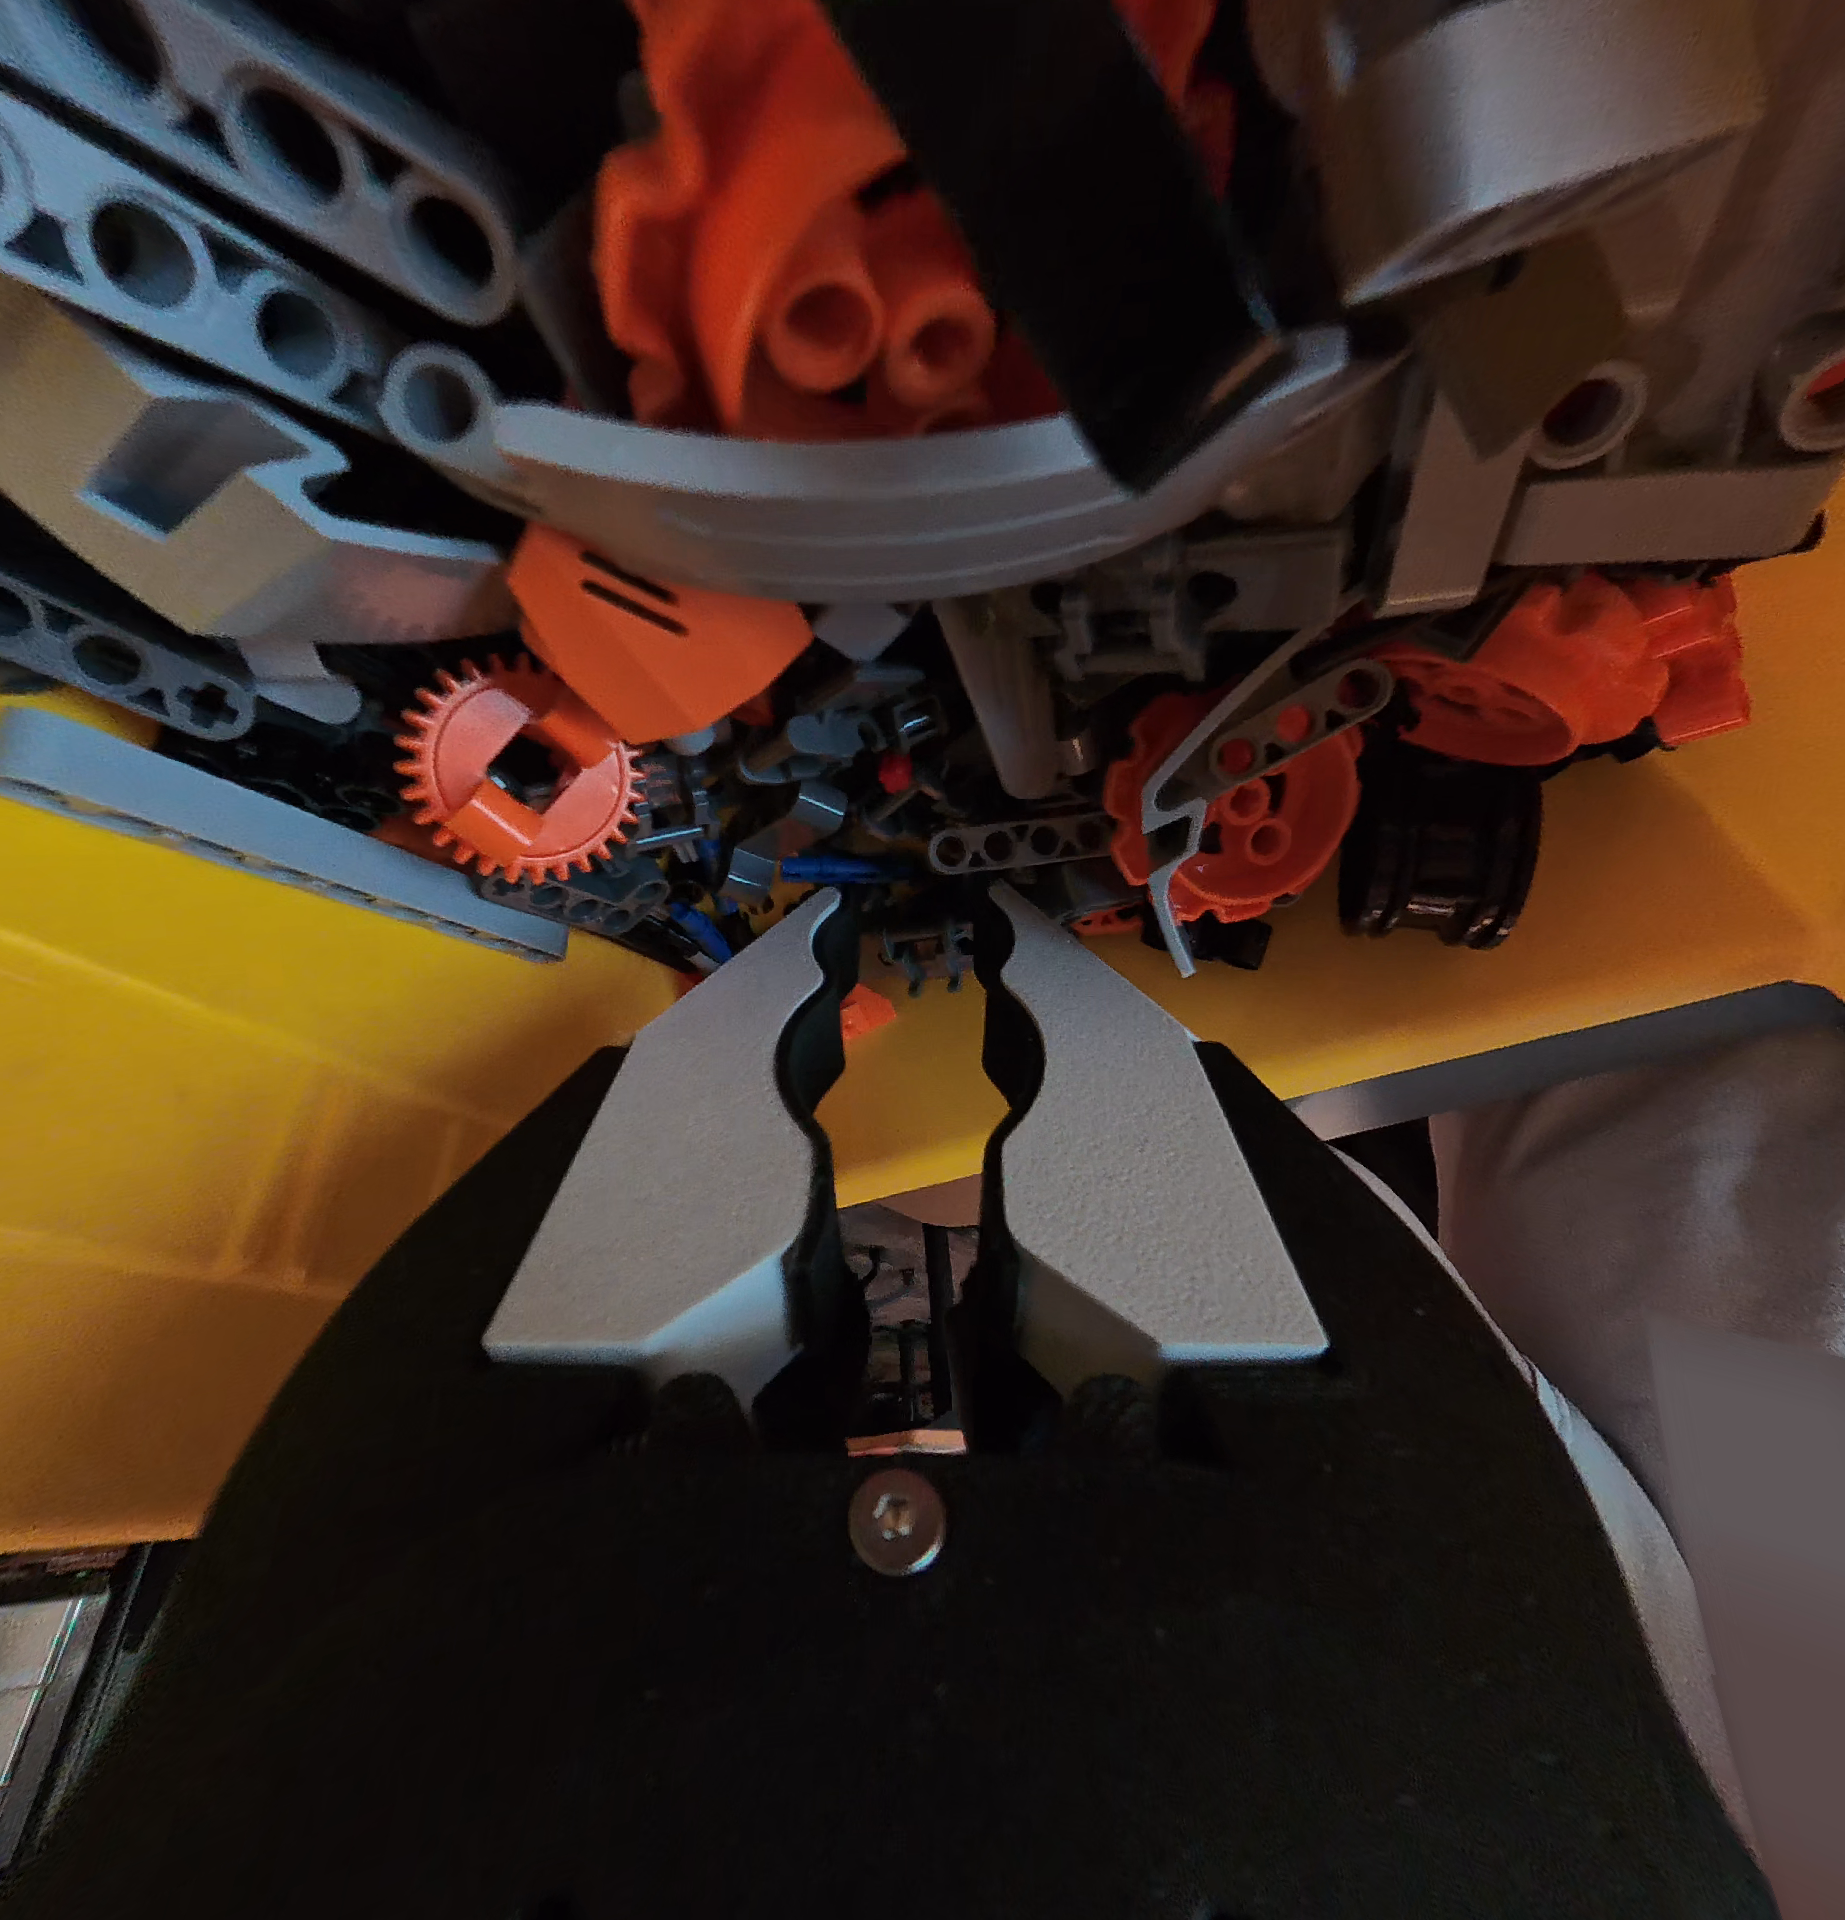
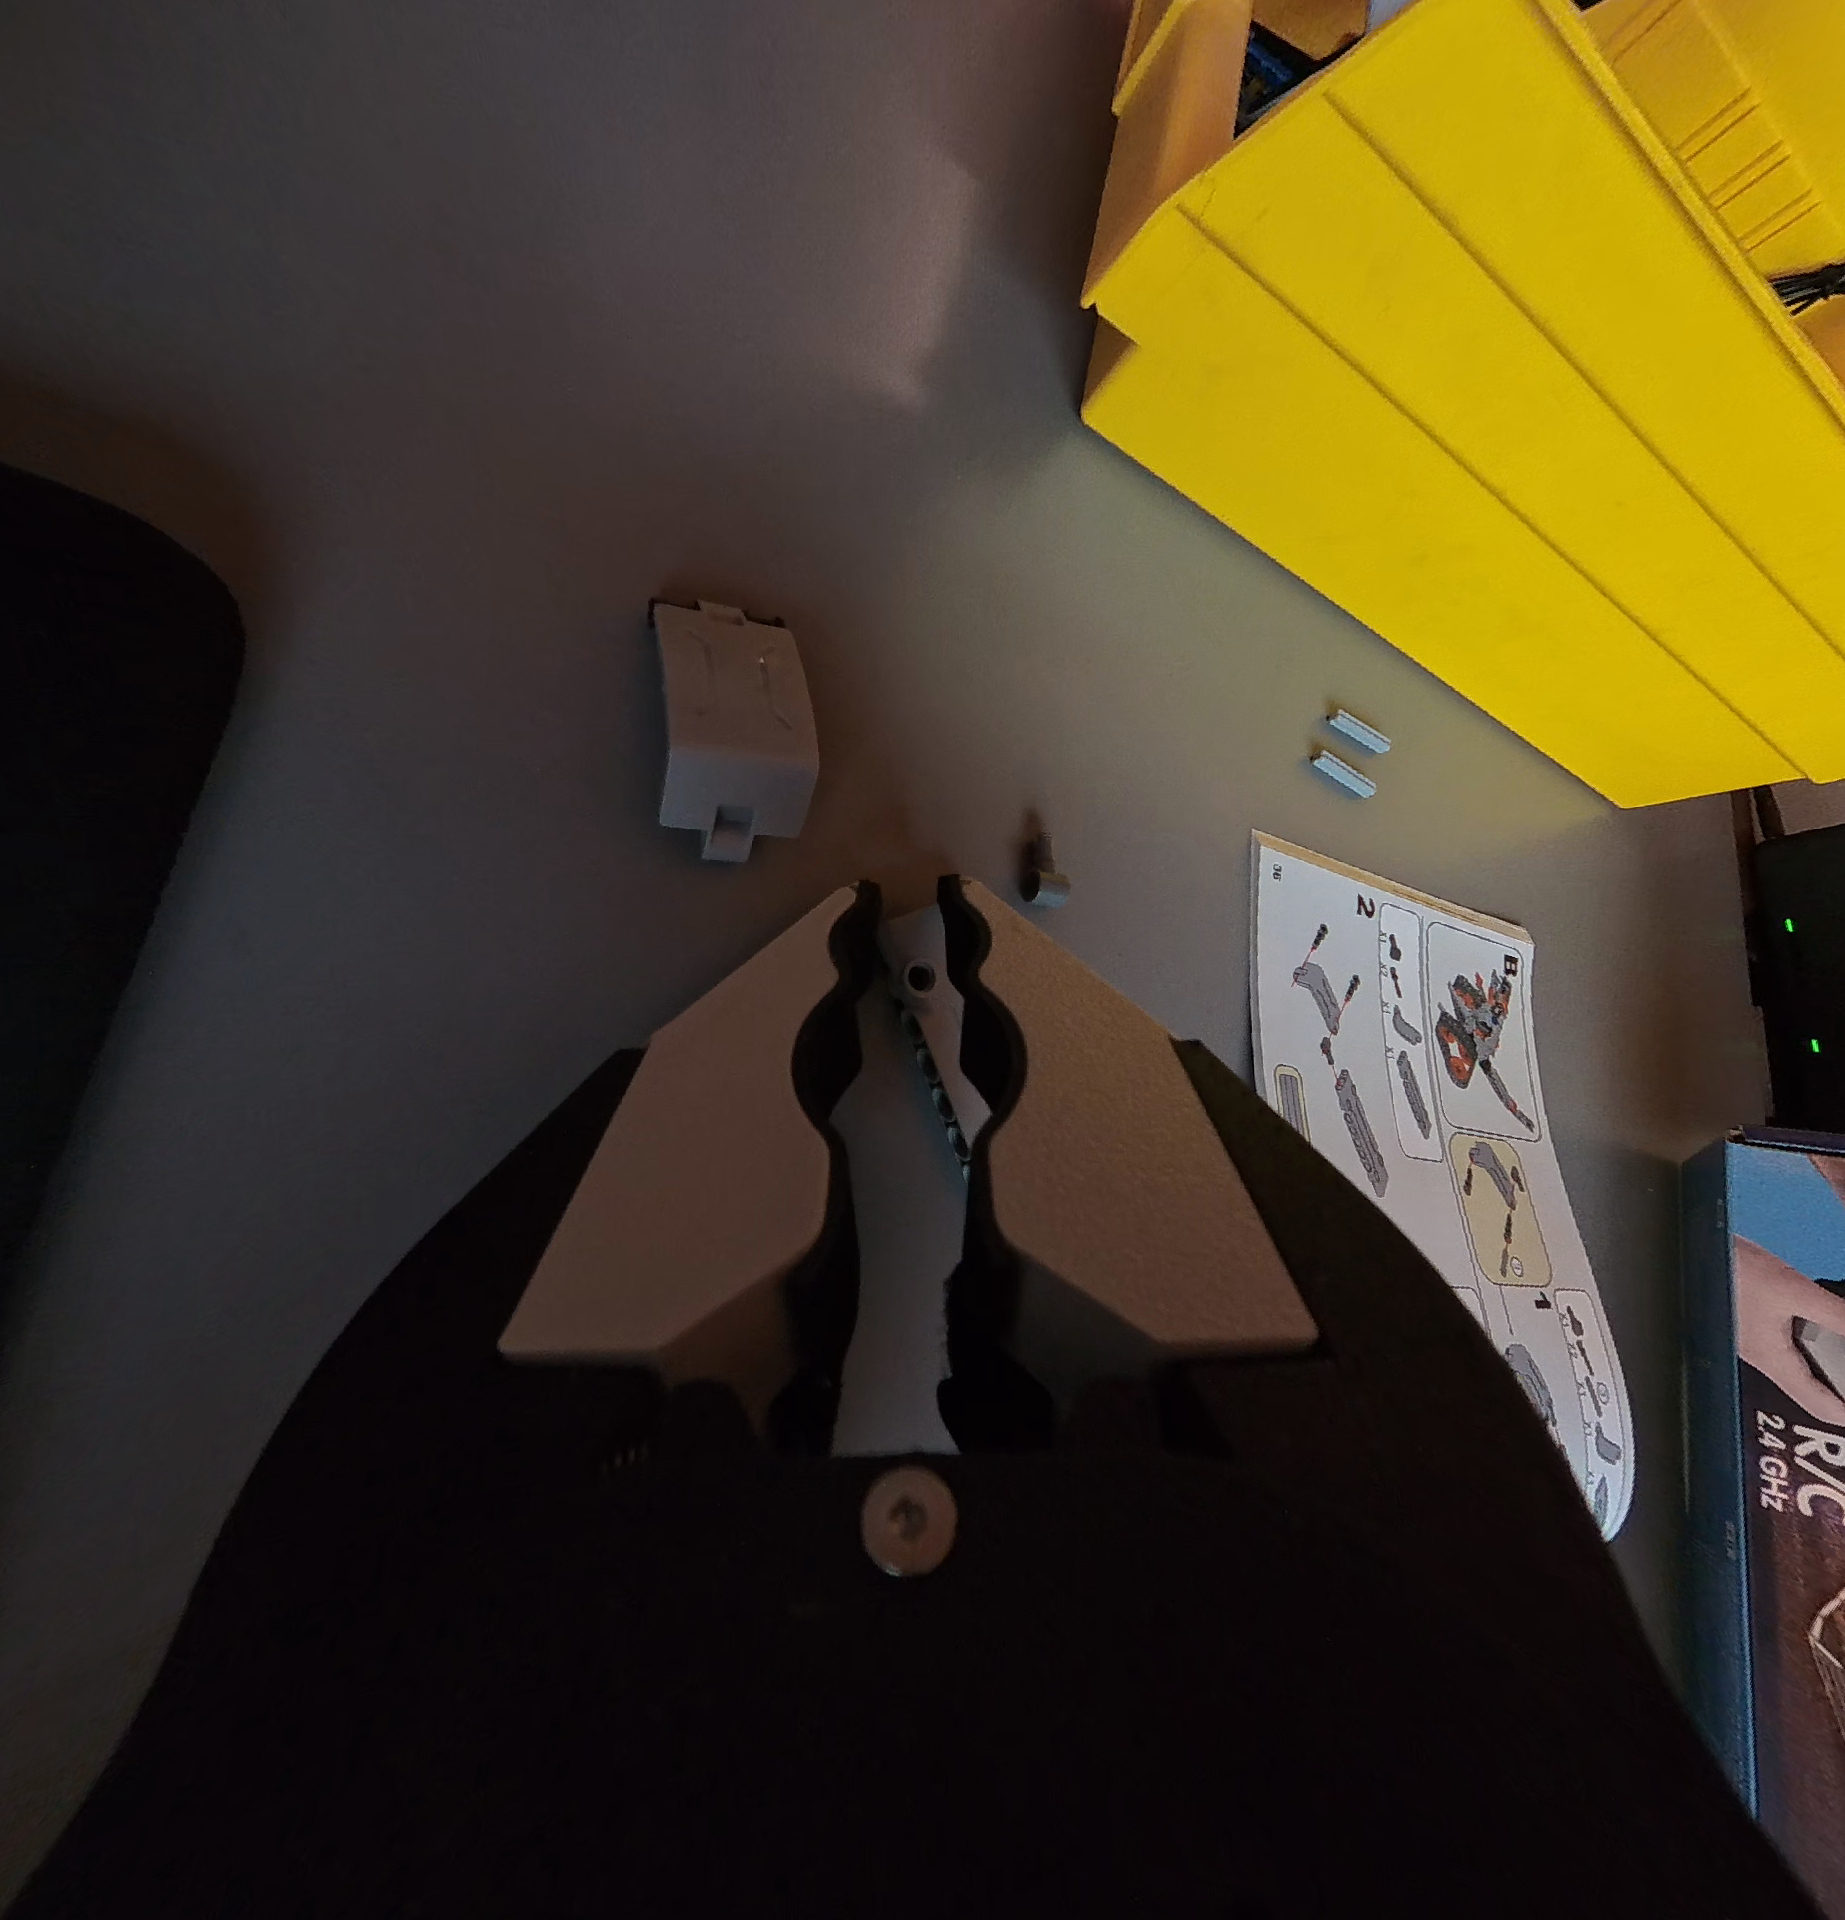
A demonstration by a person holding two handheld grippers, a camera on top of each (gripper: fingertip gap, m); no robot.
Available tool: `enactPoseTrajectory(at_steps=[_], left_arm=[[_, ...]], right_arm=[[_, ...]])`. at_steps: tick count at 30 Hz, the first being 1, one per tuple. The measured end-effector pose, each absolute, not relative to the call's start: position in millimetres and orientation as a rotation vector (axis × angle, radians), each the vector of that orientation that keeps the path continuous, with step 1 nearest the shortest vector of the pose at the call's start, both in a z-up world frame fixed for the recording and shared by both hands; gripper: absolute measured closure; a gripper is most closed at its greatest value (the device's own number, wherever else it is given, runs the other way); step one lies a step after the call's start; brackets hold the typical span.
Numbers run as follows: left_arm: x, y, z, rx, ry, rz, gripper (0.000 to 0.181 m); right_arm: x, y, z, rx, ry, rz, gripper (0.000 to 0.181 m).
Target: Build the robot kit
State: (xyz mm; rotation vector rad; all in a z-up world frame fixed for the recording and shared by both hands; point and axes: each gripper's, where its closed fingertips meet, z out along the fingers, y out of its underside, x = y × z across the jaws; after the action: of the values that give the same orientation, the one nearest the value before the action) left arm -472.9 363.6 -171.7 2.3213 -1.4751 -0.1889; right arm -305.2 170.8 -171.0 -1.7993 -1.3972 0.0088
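Yellow bin [image 1: 222, 1091] | left hand-held gripper [image 1: 913, 904] parted, empty | right hand-held gripper [image 2: 902, 894] grasping one grey beam [image 2: 923, 997] | two pegs [image 2: 1349, 753]

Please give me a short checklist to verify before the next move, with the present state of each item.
1. Right gripper holds the grey beam: ok, jaws closed on it.
2. Left gripper empty: ok, jaws apart.
3. Left gripper is over the yellow bin of parts: ok.
4. Grey cover clear of the right gripper: ok, apart.
5. Two small grey pins lying on the table: ok.
6. Beam grip firm: cannot tell.
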Motion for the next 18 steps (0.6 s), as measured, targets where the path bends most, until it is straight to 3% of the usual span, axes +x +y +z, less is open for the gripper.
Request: enactPoseTrajectory(at_steps=[18], left_arm=[[-483.4,372.1,-168.2,2.401,-1.373,-0.232,0.164]], right_arm=[[-305.0,170.6,-171.0,-1.797,-1.399,0.005,0.17]])
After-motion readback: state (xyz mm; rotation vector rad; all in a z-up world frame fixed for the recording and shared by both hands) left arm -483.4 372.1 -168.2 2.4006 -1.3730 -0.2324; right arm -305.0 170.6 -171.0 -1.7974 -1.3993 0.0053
